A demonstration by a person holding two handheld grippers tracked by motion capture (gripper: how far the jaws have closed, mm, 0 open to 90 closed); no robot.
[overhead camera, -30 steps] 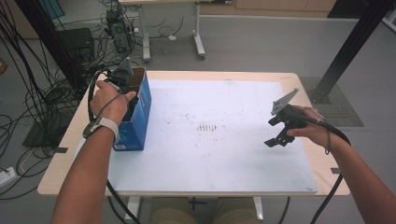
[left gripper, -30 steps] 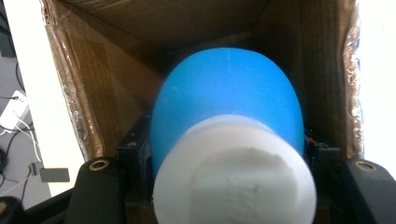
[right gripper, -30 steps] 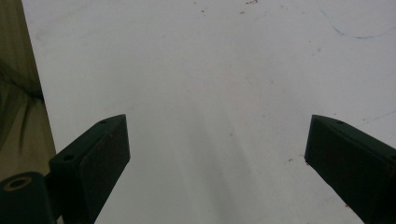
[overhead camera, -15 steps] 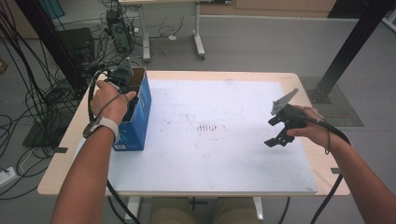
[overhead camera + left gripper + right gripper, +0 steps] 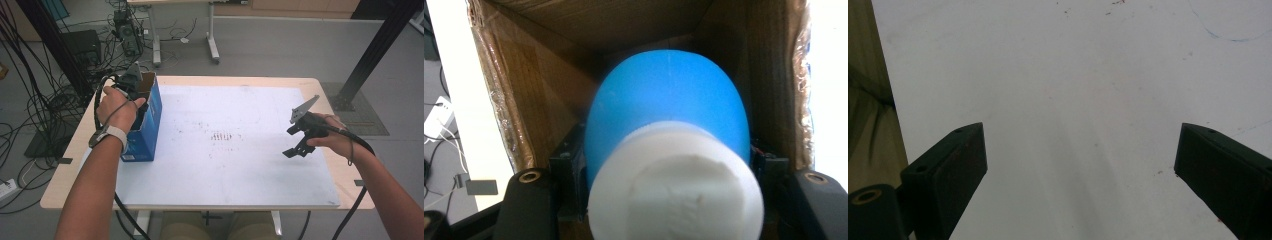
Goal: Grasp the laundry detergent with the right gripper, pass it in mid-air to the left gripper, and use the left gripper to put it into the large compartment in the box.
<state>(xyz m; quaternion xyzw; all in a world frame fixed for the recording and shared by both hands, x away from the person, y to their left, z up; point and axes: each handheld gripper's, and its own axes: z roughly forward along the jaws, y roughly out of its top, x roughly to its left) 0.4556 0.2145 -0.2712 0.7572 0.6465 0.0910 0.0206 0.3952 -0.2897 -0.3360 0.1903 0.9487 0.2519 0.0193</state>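
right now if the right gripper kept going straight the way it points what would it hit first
Most likely the white table surface: the right gripper has open, empty jaws aimed down at bare tabletop, though depth is hard to judge.

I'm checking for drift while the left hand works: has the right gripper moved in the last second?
No. The right gripper sits at the same spot over the white mat, beside its right edge, as before.

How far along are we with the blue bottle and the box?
Done: the left claw is shut on the blue bottle, inside the open cardboard box. In hand: that grip. Left: whichever way the bottle is going, in or out. The right claw hangs open over the white mat.
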